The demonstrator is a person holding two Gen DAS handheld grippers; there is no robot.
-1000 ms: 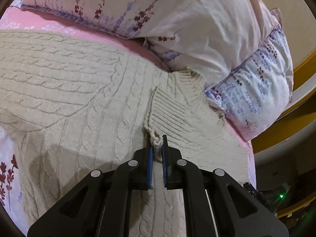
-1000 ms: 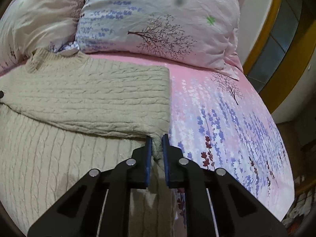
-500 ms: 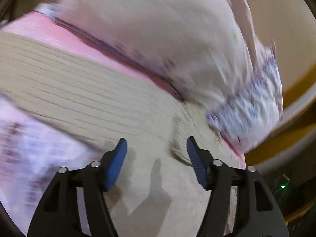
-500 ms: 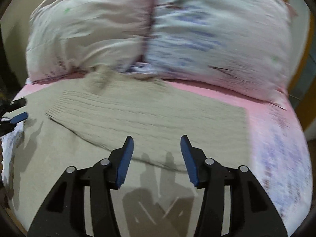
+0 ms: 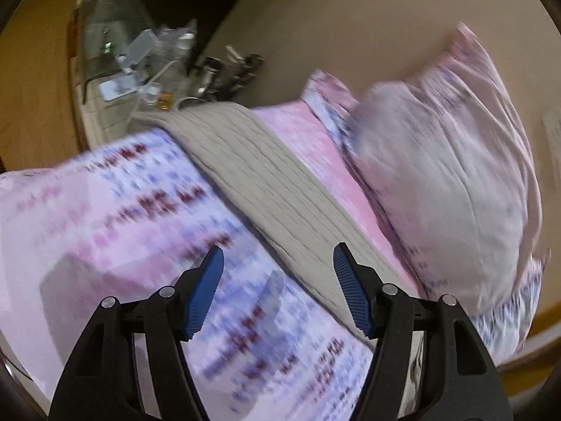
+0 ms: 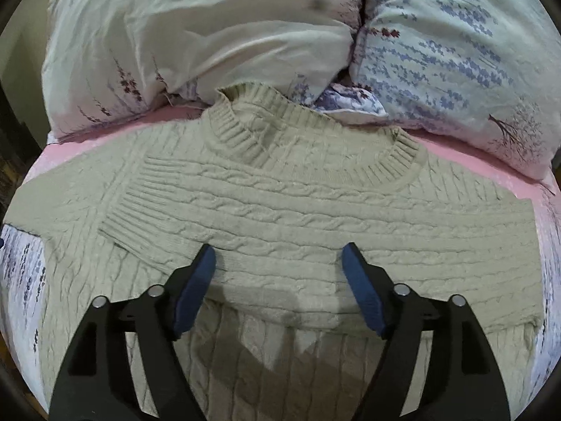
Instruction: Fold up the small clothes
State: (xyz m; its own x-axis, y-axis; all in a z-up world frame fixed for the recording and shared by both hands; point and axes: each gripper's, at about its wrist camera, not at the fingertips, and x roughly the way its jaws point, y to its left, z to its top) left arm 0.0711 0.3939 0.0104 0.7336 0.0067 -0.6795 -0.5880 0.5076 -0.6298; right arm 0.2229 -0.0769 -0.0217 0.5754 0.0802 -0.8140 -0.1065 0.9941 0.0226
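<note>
Sweater [image 6: 280, 210] lies under the right gripper [image 6: 278, 280], beside the left gripper [image 5: 278, 286]; both jaws wide, empty.

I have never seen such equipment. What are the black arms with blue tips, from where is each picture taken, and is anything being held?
No robot here: a person holds one two-finger tool in each hand, with a camera on each looking along its fingers. The left tool shows a blurred view over the bedsheet. The right tool looks down on a beige sweater lying on the bed, one sleeve folded across its chest, below two pillows. Both tools are open and hold nothing.
</note>
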